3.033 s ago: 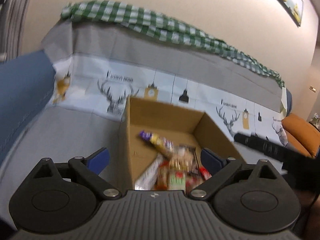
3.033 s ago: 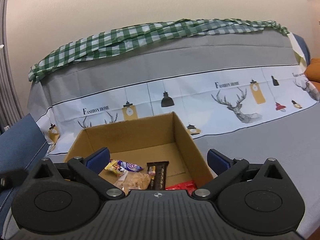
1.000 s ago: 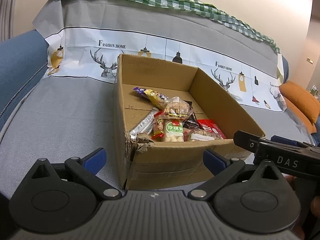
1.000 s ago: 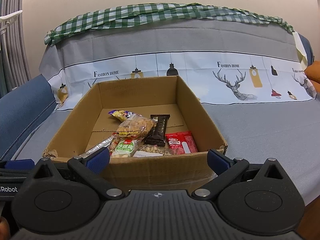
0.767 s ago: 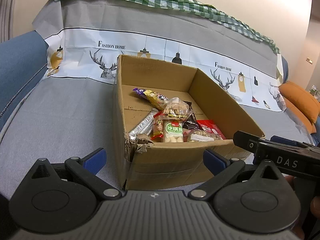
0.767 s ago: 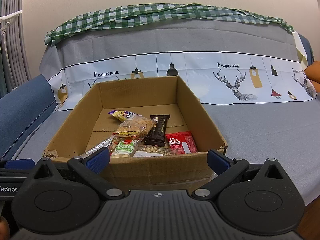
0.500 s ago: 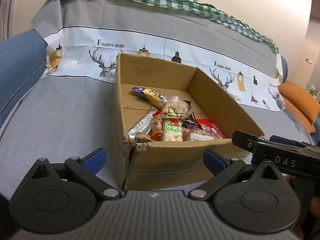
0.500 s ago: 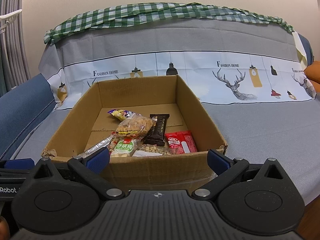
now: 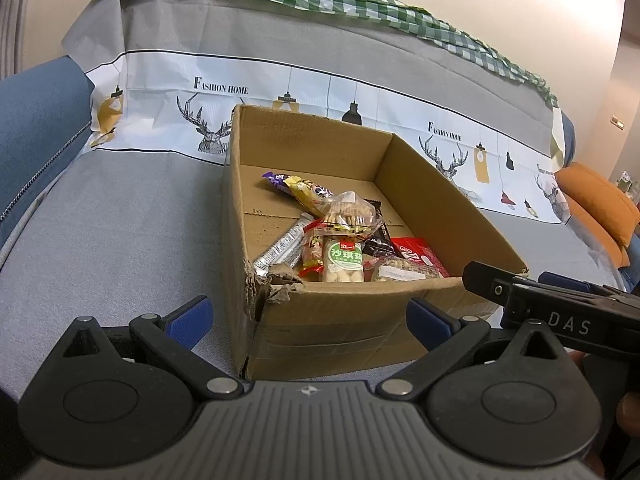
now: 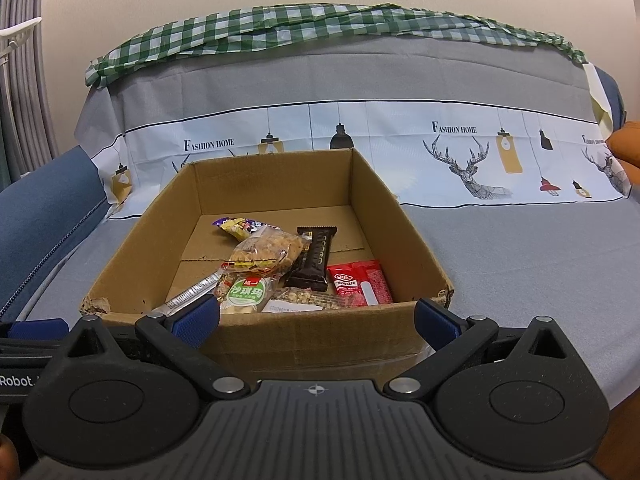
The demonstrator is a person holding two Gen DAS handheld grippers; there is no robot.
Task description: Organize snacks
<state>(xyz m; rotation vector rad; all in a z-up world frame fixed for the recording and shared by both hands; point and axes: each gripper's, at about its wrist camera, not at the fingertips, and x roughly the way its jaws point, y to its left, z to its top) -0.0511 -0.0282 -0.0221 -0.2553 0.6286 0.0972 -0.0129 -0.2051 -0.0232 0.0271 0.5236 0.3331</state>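
Where "FASHION HOME" cloth [image 10: 454, 128] backs the snack box [image 10: 276, 184], both wide-spread, empty: left gripper [image 9: 308, 316], right gripper [image 10: 318, 316].

We see a plain brown corrugated cardboard box [image 10: 416, 248] on a grey fabric sofa cover [image 10: 520, 256] with a white printed band of black stag heads, yellow and black lamps and black lettering. A green-and-white checked cloth [image 10: 320, 24] drapes the top. Inside the box lie a red foil snack packet [image 10: 360, 282], a dark brown chocolate bar wrapper [image 10: 314, 258], a green-and-white labelled pack [image 10: 246, 294], a purple-and-yellow wrapper [image 9: 298, 188] and a silver stick packet [image 9: 282, 248]. We note a blue sofa arm [image 9: 36, 128] and an orange cushion [image 9: 596, 204].
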